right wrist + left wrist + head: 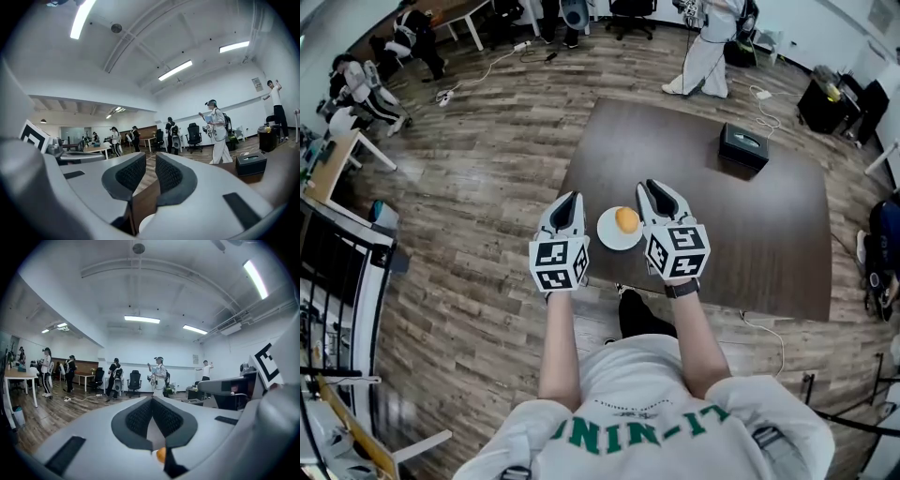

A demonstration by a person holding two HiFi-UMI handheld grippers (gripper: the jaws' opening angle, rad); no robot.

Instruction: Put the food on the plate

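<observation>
A round orange piece of food (627, 220) lies on a small white plate (609, 236) near the front edge of the dark brown table (741, 225). My left gripper (571, 199) hovers just left of the plate, jaws shut with nothing between them. My right gripper (652, 187) hovers just right of the plate, its pads a narrow gap apart and empty. In the left gripper view the food (161, 454) peeks out below the closed left gripper (152, 400). In the right gripper view the plate (146, 223) shows low under the right gripper (150, 161).
A black tissue box (742, 146) stands at the back right of the table. A person in white (705, 52) stands beyond the table's far edge. Cables, chairs and desks lie around on the wood floor; more people stand far off.
</observation>
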